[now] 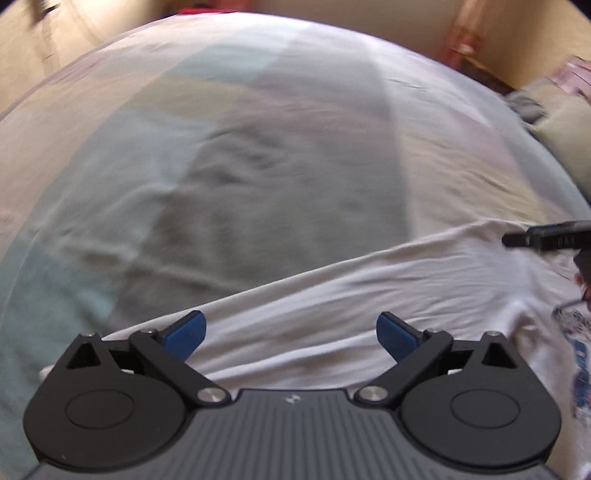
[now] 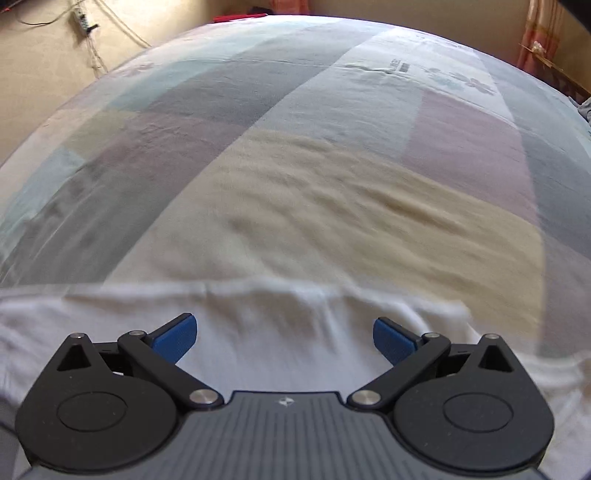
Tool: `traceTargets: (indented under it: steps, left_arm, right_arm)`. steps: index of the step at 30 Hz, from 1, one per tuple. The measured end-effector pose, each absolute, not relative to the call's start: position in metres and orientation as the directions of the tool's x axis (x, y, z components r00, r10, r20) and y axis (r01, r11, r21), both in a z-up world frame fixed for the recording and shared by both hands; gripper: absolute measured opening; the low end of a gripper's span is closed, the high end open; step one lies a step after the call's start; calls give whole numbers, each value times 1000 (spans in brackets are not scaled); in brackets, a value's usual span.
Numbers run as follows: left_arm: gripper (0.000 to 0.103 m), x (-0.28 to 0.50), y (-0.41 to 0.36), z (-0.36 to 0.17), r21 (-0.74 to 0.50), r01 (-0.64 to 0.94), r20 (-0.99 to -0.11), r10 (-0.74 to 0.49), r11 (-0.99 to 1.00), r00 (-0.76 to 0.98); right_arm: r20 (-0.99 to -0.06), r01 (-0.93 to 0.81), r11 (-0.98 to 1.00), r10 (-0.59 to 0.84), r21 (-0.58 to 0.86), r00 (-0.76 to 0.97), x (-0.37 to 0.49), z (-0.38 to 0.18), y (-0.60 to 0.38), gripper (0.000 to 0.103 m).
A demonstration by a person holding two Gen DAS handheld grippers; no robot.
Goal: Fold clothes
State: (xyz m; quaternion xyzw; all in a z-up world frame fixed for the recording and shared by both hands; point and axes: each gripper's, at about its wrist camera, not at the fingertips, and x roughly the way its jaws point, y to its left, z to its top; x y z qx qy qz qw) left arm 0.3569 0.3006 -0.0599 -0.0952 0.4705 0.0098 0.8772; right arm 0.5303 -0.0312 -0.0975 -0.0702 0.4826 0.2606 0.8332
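A white T-shirt point(image 1: 369, 295) lies spread on the bed, with a coloured print at its right side point(image 1: 580, 354). My left gripper point(image 1: 291, 334) hovers just over the shirt's near part, open, blue pads wide apart with nothing between them. In the right wrist view the same white shirt point(image 2: 280, 317) lies flat under my right gripper point(image 2: 284, 339), which is also open and holds nothing. The right gripper's dark tip point(image 1: 546, 238) shows at the right edge of the left wrist view, over the shirt's far edge.
The bed sheet point(image 2: 332, 177) is a patchwork of grey, beige, pink and pale blue blocks. A pillow point(image 1: 565, 125) lies at the right. Beige floor with a power strip and cables point(image 2: 85, 22) runs along the far left. The left view is motion-blurred.
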Motion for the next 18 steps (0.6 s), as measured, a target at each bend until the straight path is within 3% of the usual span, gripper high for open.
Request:
traceTargets:
  steps: [4, 8, 14, 18]
  left_arm:
    - [98, 372, 263, -66, -145, -11, -817, -114, 989, 565]
    - [98, 379, 258, -70, -105, -18, -825, -77, 994, 560]
    - [98, 389, 250, -75, -45, -29, -833, -21, 999, 552]
    - [98, 389, 246, -74, -30, -44, -838, -1, 999, 545]
  right_arm:
    - [-852, -539, 836, 352, 101, 387, 495, -105, -57, 103]
    - [-843, -552, 834, 294, -4, 450, 476, -129, -52, 103]
    - [-833, -569, 822, 307, -12, 461, 485, -118, -44, 103]
    - [-832, -629, 777, 324, -36, 449, 448, -106, -52, 103]
